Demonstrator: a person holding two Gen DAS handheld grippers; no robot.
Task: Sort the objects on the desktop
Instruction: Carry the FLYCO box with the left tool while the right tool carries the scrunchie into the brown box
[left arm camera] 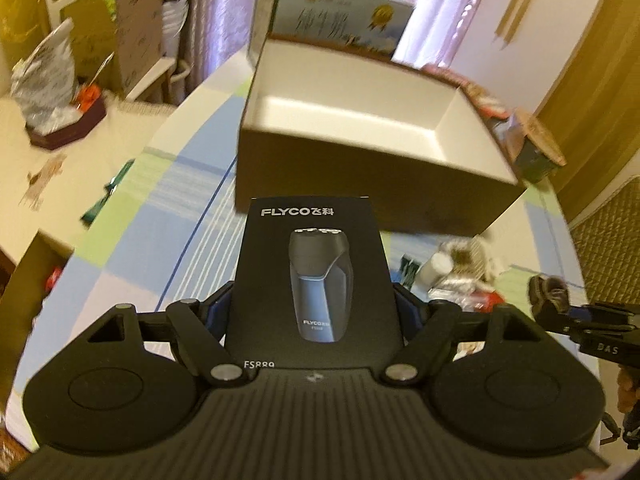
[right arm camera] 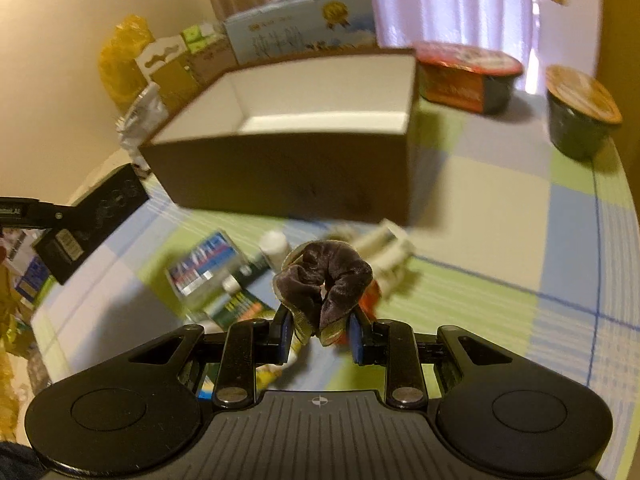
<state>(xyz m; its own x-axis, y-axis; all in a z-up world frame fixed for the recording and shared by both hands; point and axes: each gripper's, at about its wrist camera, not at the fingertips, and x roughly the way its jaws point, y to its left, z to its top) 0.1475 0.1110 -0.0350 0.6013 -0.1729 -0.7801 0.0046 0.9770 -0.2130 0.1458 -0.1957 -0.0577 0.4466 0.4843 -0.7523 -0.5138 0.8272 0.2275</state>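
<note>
My left gripper (left arm camera: 316, 304) is shut on a black FLYCO shaver box (left arm camera: 316, 272), held above the table just in front of the open brown storage box (left arm camera: 360, 136) with a white inside. My right gripper (right arm camera: 322, 332) is shut on a dark velvet scrunchie (right arm camera: 326, 280), held above a pile of small items. The storage box (right arm camera: 288, 160) lies ahead of it. The shaver box (right arm camera: 92, 220) also shows at the left of the right wrist view, and the right gripper with the scrunchie (left arm camera: 550, 292) at the right of the left wrist view.
Loose items lie on the checked tablecloth (right arm camera: 500, 216): a card pack (right arm camera: 204, 268), small bottles (right arm camera: 274, 246), green packets (right arm camera: 240, 304). Two instant noodle bowls (right arm camera: 468, 76) (right arm camera: 580, 116) stand right of the storage box. A milk carton (left arm camera: 340, 16) stands behind it.
</note>
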